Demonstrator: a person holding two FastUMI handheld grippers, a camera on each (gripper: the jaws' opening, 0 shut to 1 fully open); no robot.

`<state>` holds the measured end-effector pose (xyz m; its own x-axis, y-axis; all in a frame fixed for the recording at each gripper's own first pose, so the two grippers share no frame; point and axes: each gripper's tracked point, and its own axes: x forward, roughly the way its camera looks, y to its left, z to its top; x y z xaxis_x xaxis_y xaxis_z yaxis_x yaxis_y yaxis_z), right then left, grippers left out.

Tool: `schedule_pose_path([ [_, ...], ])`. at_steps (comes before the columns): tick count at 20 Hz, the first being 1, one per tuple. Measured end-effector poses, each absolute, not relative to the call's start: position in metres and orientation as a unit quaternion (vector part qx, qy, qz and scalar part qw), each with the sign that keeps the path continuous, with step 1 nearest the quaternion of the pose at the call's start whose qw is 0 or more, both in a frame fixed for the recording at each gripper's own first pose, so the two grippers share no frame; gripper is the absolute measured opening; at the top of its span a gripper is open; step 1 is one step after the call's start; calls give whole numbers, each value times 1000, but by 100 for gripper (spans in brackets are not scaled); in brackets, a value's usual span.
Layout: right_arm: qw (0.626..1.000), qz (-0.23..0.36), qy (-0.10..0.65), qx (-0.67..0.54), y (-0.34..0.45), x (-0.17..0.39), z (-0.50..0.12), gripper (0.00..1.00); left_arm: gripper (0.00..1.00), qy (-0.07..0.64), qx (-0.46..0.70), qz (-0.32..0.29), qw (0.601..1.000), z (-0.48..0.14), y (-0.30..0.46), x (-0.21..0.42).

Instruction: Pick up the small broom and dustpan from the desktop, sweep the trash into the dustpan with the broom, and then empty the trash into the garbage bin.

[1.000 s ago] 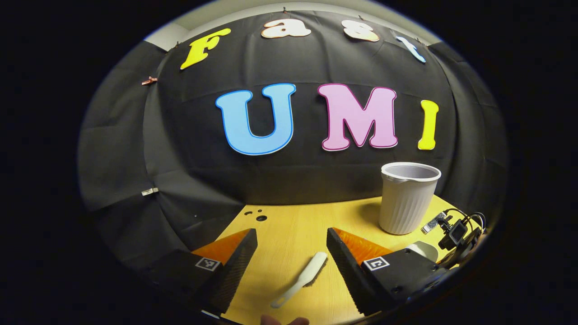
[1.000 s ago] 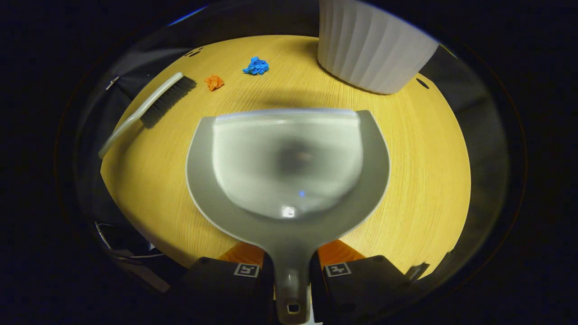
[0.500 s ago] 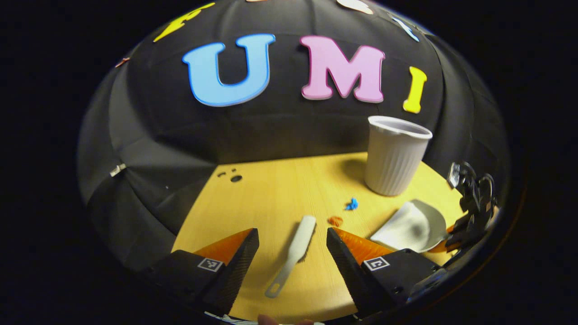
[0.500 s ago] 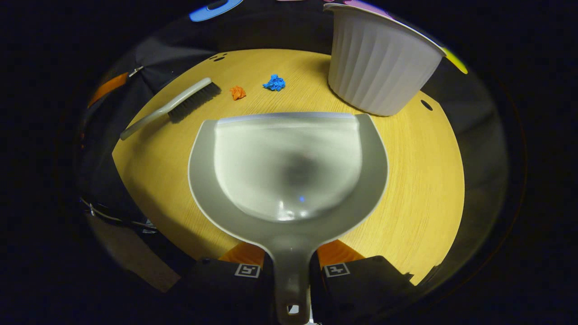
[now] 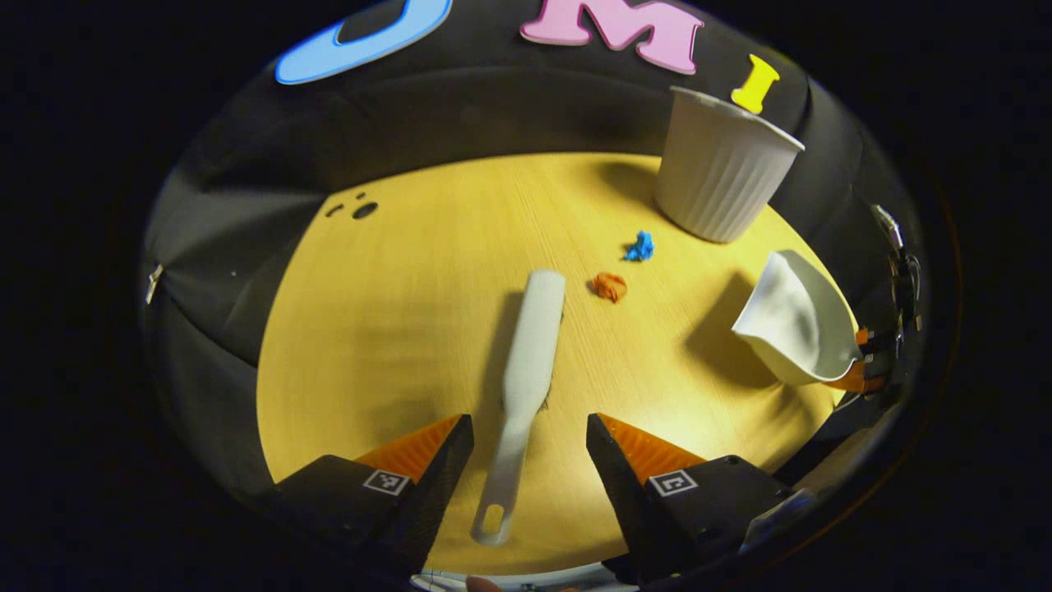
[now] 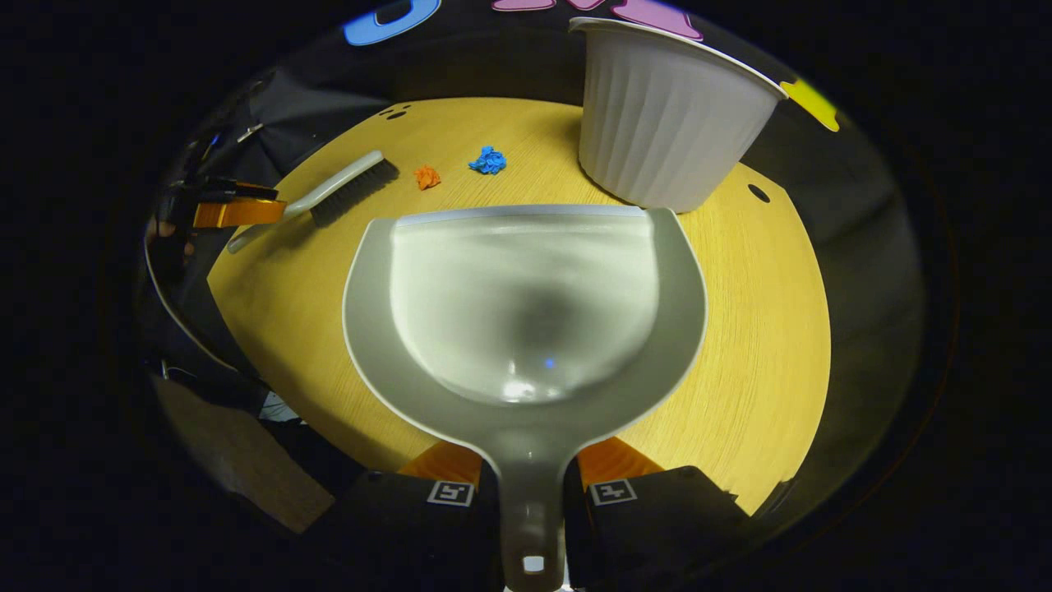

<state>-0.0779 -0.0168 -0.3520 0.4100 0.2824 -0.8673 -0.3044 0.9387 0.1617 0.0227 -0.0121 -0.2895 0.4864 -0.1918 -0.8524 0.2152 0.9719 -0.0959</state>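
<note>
Compared with the frame one second earlier, the left gripper (image 5: 526,460) had tipped downward and come closer to the small broom (image 5: 526,378), so that the broom's handle now lay between its two jaws; the dustpan (image 6: 526,312) kept nearly the same place in the right gripper view. Left gripper view: the jaws stood wide apart, one on either side of the handle, neither touching it. The broom lay flat on the yellow desk (image 5: 394,329), handle end nearest the camera, brush head pointing far. Just right of the brush head lay an orange scrap (image 5: 609,285), and slightly farther and to the right a blue scrap (image 5: 640,246). The white ribbed garbage bin (image 5: 719,177) stood upright at the far right of the desk. At the right edge the dustpan (image 5: 797,321) was seen raised above the desk and tilted, casting a shadow on the wood, held by the right gripper (image 5: 867,362). Right gripper view: the right gripper (image 6: 530,501) had both jaws clamped on the dustpan's handle, the empty pan spreading out ahead. Beyond its front lip lay the orange scrap (image 6: 426,176) and the blue scrap (image 6: 489,159), with the broom (image 6: 329,197) to the far left and the garbage bin (image 6: 666,115) to the far right. The left gripper (image 6: 234,210) appeared at the broom's handle end.
</note>
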Motion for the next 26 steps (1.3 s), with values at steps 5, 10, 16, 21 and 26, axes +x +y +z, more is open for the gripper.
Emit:
schedule_pose_path([
  [5, 840, 182, 511, -9, -16, -77, -345, 36, 84, 550, 39, -132, 824, -332, -15, 27],
  [10, 838, 184, 513, -7, -12, -77, -345, 36, 75, 584, 58, -129, 799, -355, -13, 30],
  [16, 832, 192, 521, -9, -9, -76, -348, 36, 37, 580, 73, -133, 800, -353, -14, 42],
  [21, 807, 202, 553, -50, -16, -73, -354, 36, 27, 559, 112, -120, 813, -348, -13, 60],
  [26, 780, 235, 574, -82, -16, -59, -353, 36, 25, 535, 121, -123, 827, -333, -33, 99],
])
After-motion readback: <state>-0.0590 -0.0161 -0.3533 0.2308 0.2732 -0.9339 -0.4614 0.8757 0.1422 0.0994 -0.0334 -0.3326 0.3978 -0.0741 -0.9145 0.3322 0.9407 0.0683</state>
